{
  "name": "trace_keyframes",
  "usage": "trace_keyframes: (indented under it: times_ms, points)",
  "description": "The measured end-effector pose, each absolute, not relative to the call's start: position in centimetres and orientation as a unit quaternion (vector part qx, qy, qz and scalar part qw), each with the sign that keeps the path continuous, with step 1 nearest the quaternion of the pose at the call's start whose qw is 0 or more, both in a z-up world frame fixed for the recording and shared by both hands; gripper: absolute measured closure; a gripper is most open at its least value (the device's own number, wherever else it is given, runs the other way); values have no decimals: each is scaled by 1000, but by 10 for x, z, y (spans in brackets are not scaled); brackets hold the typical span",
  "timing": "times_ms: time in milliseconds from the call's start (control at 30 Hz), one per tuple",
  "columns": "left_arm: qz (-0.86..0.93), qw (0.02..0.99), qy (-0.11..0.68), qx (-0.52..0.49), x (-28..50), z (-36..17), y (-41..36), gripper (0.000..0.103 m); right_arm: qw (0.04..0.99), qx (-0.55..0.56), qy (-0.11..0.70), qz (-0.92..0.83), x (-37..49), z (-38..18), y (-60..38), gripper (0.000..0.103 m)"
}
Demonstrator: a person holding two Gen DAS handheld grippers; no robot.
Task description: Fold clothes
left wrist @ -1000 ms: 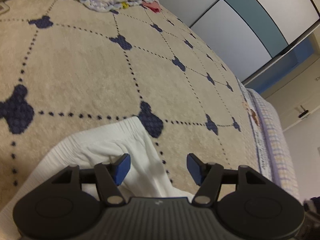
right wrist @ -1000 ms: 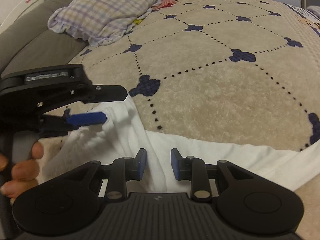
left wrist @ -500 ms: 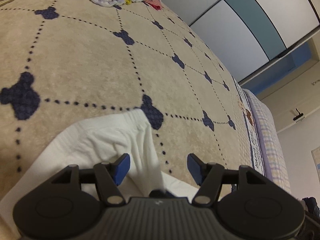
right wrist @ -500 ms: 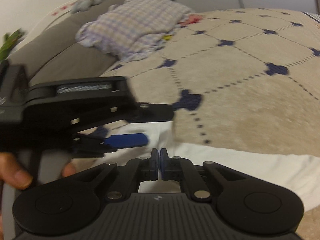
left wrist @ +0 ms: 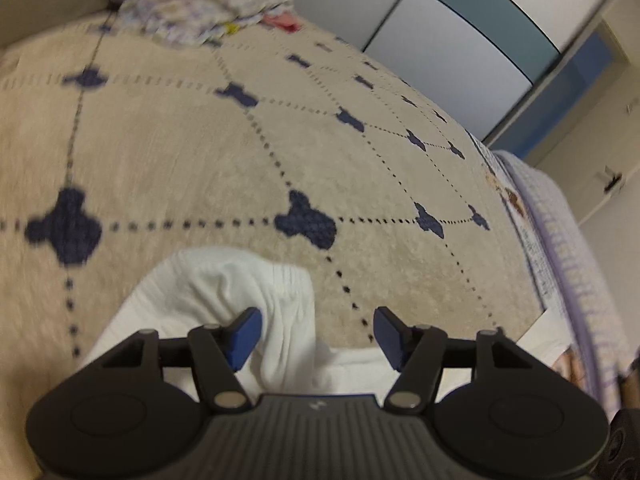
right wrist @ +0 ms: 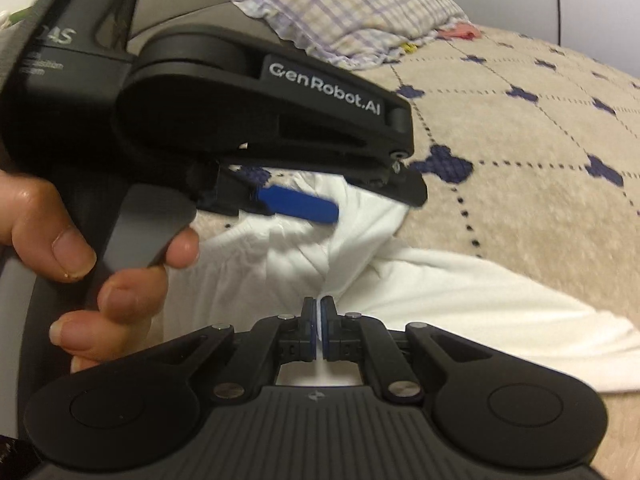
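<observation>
The side of the left gripper [right wrist: 320,200] bears the white lettering "GenRobot.AI"; further writing on its housing is too blurred to read. This lettering appears only in the right wrist view, which also shows the person's hand [right wrist: 80,260] wrapped around the left gripper's handle.

The white garment [right wrist: 460,300] lies on the beige blanket [right wrist: 520,208], which carries a navy dotted grid pattern. The right gripper [right wrist: 319,320] has its jaws clamped together on a pinched fold of the white garment.

The left gripper's jaws are closing; its blue pads stand apart, a raised fold of the white garment passes between them, and no pad visibly presses on it.

Beyond the white garment, a checked pillow [right wrist: 348,12] rests at the far end of the beige blanket. Only the left wrist view shows panelled sliding doors [left wrist: 460,40] past the far side of the beige blanket.
</observation>
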State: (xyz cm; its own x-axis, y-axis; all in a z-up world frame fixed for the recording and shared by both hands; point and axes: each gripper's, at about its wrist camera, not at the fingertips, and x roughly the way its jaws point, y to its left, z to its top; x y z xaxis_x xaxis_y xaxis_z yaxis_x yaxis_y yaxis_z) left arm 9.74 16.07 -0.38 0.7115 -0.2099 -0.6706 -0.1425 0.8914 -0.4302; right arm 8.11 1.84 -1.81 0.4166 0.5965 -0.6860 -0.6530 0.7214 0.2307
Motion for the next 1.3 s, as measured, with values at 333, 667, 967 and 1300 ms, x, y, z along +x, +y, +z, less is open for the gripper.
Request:
trace_keyframes:
  times_ms: [333,667,967,1300]
  points:
    - [-31,900,398,-175,126,-10,152,59,829,1,423,365,98,-26,16,98]
    - [-6,886,429,-174,134,-28,149,54,801,101,493,325,123,-27,-1,98]
    - [51,863,390,-317,120,-35,181,95,826,182,488,216,119,-3,-80,69]
    - [75,863,324,-382,67,-11,199,96,812,306,490,77,130,-22,-137,68]
